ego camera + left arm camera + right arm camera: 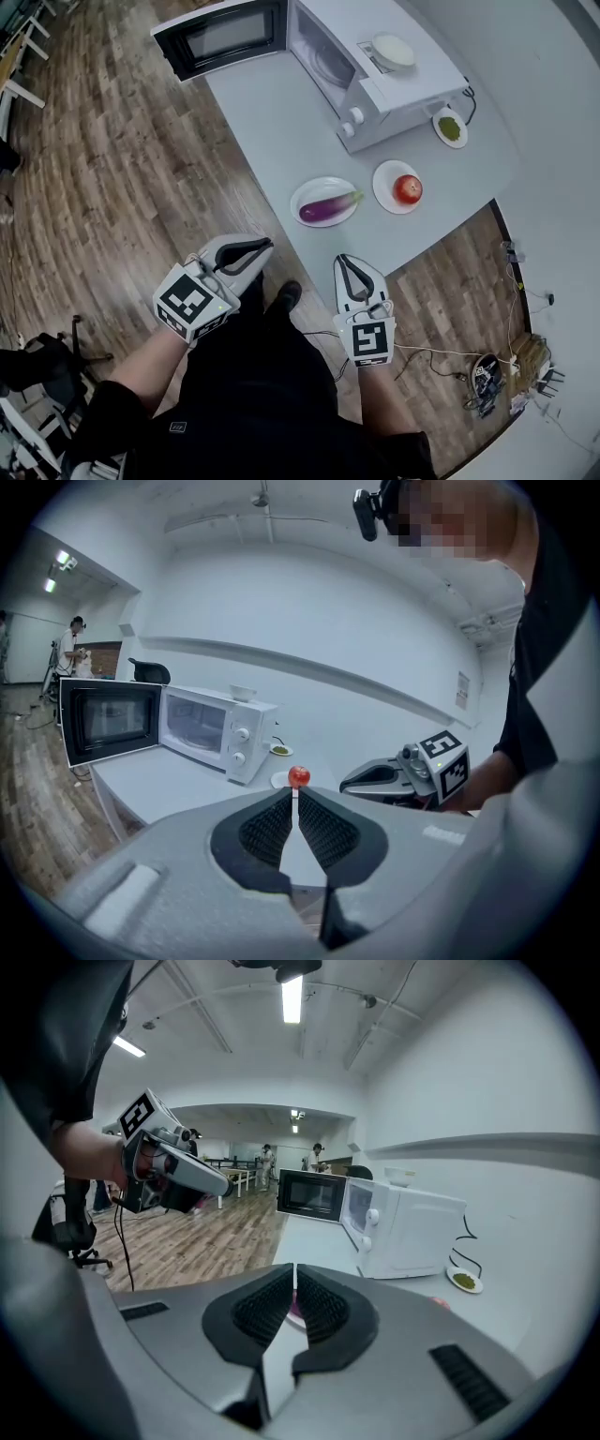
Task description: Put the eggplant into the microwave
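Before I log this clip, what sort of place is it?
Likely an open-plan lab or office with a mock kitchen: a white counter holding a microwave and plated eggplant, wood floor, desks and people beyond.

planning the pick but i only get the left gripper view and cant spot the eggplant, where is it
observer: The eggplant lies on a white plate near the edge of the table closest to the person. In the head view it is just left of the red fruit.
operator: is the right gripper carrying anything
observer: No. The right gripper has its jaws together with nothing between them.
operator: is my gripper over the table
observer: No. In the head view the left gripper is over the wooden floor, just beside the table edge.
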`<state>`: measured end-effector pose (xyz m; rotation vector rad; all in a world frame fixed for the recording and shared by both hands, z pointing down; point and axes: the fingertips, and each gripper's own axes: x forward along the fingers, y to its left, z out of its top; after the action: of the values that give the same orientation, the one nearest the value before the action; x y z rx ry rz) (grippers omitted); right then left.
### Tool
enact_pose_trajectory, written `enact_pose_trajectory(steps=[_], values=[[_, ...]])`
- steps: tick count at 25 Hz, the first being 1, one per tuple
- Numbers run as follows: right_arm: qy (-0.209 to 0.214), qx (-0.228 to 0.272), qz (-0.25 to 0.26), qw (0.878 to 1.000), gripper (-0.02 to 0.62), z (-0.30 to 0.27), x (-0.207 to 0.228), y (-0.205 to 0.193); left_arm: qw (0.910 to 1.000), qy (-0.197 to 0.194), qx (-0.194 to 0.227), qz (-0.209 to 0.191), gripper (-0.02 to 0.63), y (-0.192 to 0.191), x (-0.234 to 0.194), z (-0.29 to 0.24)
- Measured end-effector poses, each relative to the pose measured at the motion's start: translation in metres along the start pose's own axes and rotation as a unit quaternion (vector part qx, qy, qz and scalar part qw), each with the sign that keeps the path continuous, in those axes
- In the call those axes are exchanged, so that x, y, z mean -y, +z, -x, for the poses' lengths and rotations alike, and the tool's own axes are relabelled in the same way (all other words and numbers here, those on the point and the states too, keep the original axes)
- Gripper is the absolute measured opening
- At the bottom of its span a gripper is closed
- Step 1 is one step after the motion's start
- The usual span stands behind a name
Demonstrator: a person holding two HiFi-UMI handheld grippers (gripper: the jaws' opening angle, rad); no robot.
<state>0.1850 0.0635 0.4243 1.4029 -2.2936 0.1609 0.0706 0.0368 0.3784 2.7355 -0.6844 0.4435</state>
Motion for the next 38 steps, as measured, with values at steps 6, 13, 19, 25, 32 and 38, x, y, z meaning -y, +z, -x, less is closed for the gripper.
enact_pose_trajectory(steps=[6,13,19,25,32,38], values=[[0.018,-0.017,0.022,0.999,0.018,-0.040,0.006,-0.024,0.9997,0.017,0.009,0.014,0.028,-0.019,-0.027,-0.029],[0.023,-0.037,0.047,0.998,0.018,-0.066,0.015,-0.054,0.9999,0.016,0.005,-0.003,0.028,-0.034,-0.042,-0.060],[0.026,-0.058,0.098,0.993,0.018,-0.088,0.017,-0.077,0.9997,0.020,-0.007,-0.011,0.028,-0.052,-0.057,-0.074],[0.042,-0.087,0.158,0.983,0.018,-0.103,0.016,-0.100,0.9991,0.016,-0.028,-0.029,0.028,-0.076,-0.064,-0.086],[0.047,-0.127,0.253,0.958,0.052,-0.112,0.024,-0.125,0.9985,0.006,-0.036,-0.041,0.028,-0.086,-0.070,-0.093],[0.038,-0.148,0.304,0.940,0.084,-0.121,0.027,-0.137,0.9983,0.001,-0.041,-0.040,0.028,-0.095,-0.069,-0.097]])
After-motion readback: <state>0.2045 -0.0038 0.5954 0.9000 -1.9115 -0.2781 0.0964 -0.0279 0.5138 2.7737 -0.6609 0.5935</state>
